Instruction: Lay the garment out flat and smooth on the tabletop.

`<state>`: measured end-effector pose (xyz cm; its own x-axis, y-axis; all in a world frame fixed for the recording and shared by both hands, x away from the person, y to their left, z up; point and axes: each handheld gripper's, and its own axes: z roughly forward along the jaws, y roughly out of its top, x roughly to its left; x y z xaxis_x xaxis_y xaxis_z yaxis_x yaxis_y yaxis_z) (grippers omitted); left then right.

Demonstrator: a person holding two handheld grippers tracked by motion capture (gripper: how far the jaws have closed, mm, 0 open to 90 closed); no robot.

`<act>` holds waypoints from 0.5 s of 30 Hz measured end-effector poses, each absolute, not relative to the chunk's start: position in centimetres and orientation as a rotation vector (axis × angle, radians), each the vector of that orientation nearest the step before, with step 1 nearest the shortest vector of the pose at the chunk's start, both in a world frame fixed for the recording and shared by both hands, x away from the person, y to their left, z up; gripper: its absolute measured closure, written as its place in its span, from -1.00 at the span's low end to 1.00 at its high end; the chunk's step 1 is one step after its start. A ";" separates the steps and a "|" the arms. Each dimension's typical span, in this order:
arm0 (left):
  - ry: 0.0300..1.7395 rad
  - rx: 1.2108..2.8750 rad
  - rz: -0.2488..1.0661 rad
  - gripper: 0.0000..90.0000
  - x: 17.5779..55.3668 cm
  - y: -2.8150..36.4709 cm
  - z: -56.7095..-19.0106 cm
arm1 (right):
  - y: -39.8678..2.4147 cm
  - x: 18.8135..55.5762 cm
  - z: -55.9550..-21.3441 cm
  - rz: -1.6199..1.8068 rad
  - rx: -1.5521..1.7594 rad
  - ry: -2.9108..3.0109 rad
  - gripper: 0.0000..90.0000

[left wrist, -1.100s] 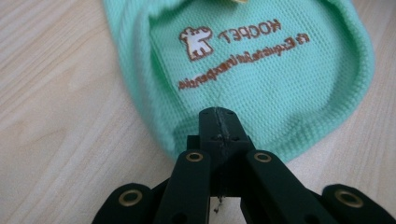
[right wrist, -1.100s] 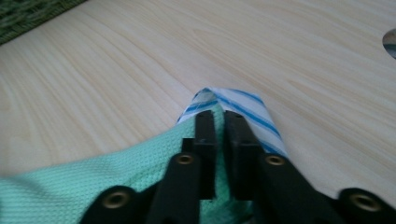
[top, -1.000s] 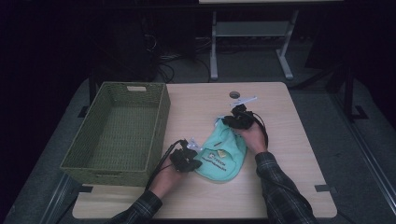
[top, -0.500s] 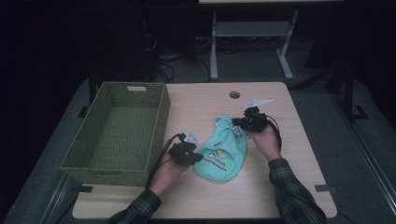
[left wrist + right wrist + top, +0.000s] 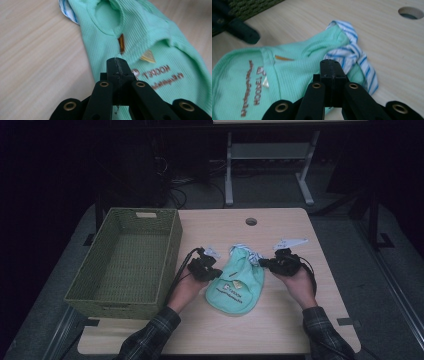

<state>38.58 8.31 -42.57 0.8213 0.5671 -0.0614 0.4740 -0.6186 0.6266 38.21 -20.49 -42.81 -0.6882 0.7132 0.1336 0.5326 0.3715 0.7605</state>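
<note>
Wooden table (image 5: pixel 280 320), mint garment (image 5: pixel 236 285) between both grippers (jaws together).

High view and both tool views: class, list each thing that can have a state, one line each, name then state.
Left tool: jaws shut, nothing visibly between them.
Right tool: jaws shut, over the garment's edge.
Green garment: lying flat on the table, printed side up, striped part bunched at its far end.
Woven basket: upright, empty.
Table: bears basket and garment.
</note>
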 end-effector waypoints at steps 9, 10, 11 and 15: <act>0.760 2.381 0.166 0.99 40.1 7.2 -44.0 | -21.0 35.6 -44.2 1.204 1.112 2.479 1.00; 0.764 2.393 0.164 0.99 40.2 7.1 -44.3 | -20.9 35.3 -44.4 1.203 1.107 2.491 1.00; 0.766 2.394 0.157 0.99 40.3 7.1 -44.5 | -20.8 35.0 -44.6 1.198 1.104 2.503 1.00; 0.764 2.411 0.148 0.99 40.3 6.8 -45.0 | -20.2 34.2 -45.4 1.173 1.109 2.546 1.00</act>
